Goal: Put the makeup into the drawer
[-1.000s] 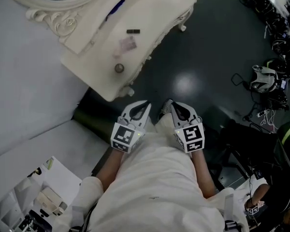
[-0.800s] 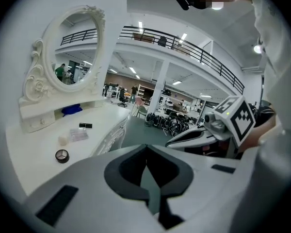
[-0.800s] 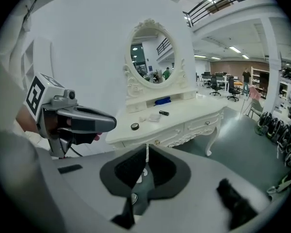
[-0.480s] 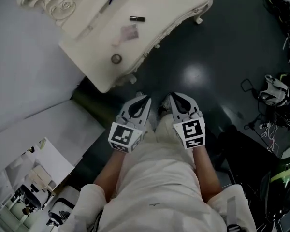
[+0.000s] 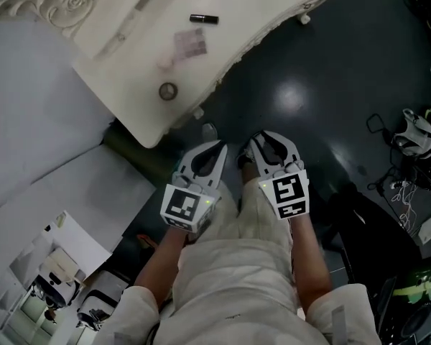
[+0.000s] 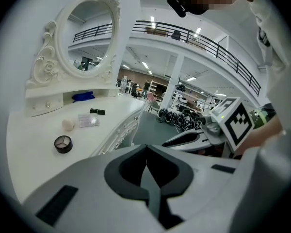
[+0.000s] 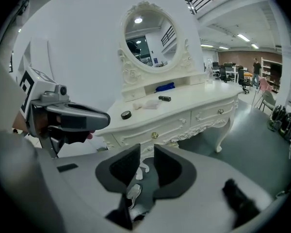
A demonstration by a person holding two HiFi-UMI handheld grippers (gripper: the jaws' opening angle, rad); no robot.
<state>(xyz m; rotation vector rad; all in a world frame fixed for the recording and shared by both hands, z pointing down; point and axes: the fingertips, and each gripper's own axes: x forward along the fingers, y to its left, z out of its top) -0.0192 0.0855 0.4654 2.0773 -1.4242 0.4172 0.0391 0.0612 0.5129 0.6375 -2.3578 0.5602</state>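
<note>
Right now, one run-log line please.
phase: pre-grasp | left gripper: shut, empty | right gripper: just opening, empty | makeup: on vanity | drawer: closed

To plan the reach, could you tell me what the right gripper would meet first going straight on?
Probably the carved front of the dressing table, under the knobbed drawer, framed between the jaws of the right gripper, which have just been opening and hold nothing. Depth is unclear; the floor might come first.

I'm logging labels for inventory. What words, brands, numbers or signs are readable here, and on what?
No readable text anywhere.
Marker cubes on left tool and right tool (its jaws just opened wider, nothing between): square black-and-white patterns, no letters.
On the dresser, clear packet, black tube, round compact: print, if any, too small to read.
</note>
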